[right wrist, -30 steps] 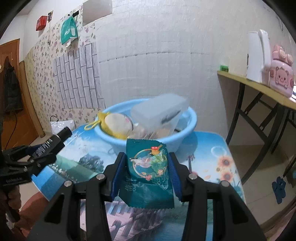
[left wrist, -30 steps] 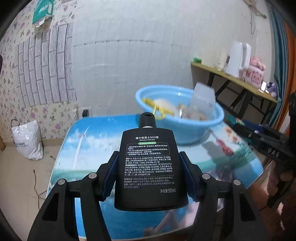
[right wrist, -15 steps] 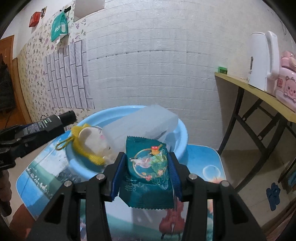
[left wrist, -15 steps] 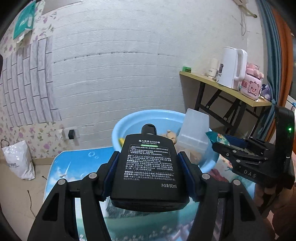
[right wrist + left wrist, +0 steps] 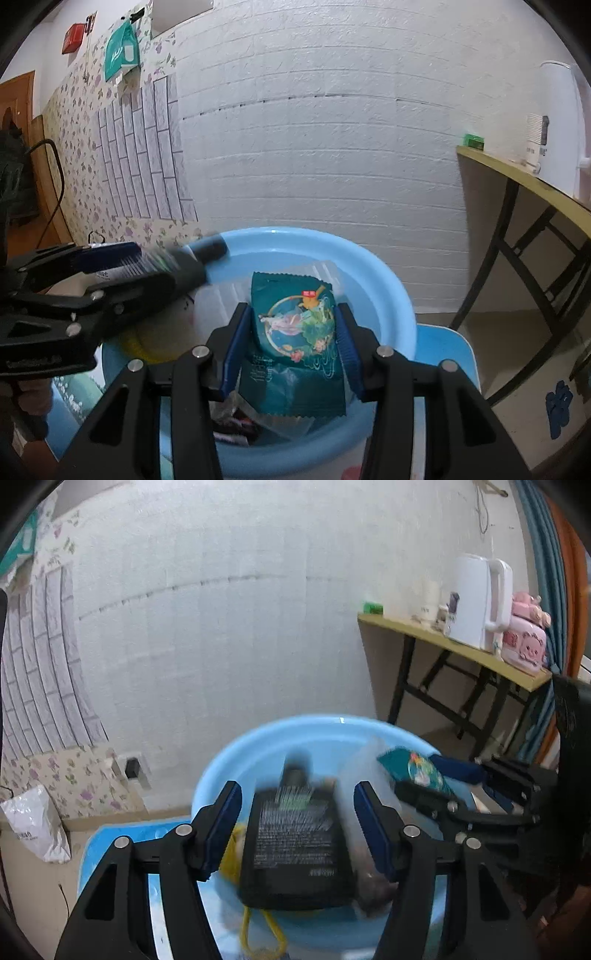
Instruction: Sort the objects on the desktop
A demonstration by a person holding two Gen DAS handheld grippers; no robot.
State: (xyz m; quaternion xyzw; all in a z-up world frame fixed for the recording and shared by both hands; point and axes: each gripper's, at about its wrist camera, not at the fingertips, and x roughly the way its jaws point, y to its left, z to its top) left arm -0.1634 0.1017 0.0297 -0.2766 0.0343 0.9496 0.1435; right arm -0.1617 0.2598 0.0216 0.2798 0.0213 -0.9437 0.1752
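Black bottle [image 5: 297, 843], blurred, white print on its face, sits between the spread pads of the left gripper [image 5: 298, 818]; gaps show on both sides and the jaws are opening, so nothing presses it; it hangs over the blue basin [image 5: 258, 746], cap toward the far rim. Teal snack packet [image 5: 297, 332] pinched upright between the right gripper [image 5: 293, 338] pads, also above the basin, just right of the bottle. Inside the basin: a clear plastic box [image 5: 221, 306], a yellow cord [image 5: 260, 934] near the front wall. Basin rests on a printed blue table [image 5: 447, 350]; white kettle [image 5: 480, 602] on a side desk [image 5: 450, 648], far right.
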